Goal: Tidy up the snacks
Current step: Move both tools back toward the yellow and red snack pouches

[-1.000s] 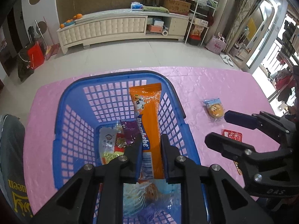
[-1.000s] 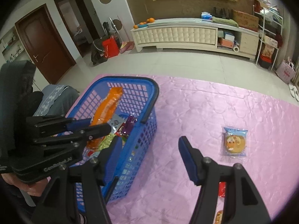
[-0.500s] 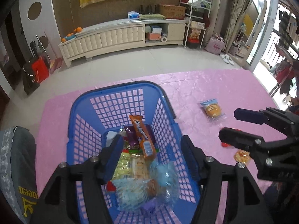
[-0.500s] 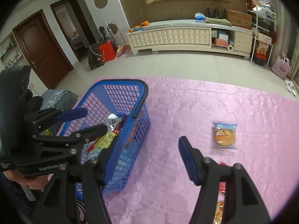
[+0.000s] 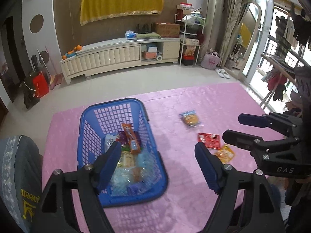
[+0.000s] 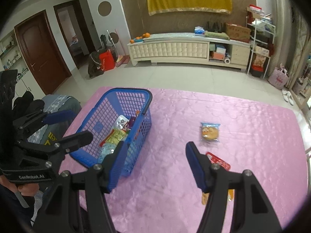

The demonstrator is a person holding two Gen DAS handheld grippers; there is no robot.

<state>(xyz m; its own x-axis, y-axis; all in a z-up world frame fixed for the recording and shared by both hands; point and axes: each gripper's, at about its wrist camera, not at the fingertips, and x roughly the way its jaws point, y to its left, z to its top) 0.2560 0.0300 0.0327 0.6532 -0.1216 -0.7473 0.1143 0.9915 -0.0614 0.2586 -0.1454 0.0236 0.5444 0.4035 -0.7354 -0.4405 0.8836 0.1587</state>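
A blue plastic basket [image 5: 85, 128] [image 6: 143, 97] stands on the pink table and holds several snack packets, with a long orange packet [image 5: 131, 138] on top. My left gripper [image 5: 157, 151] is open and empty, raised above the basket's right side. My right gripper [image 6: 155, 153] is open and empty above the table right of the basket. On the table lie a blue-wrapped cookie [image 5: 190, 118] [image 6: 210, 131], a red packet [image 5: 209, 140] [image 6: 218, 161] and a small orange packet [image 5: 225, 154] [image 6: 205, 198].
The pink table [image 5: 194, 194] [image 6: 252, 120] ends at the tiled floor beyond. A white low cabinet [image 5: 120, 58] stands at the far wall. A person's clothed arm [image 5: 17, 174] is at the left.
My left gripper opened, let go of the long orange packet into the basket, and rose up and back. My right gripper stayed open and also rose a little.
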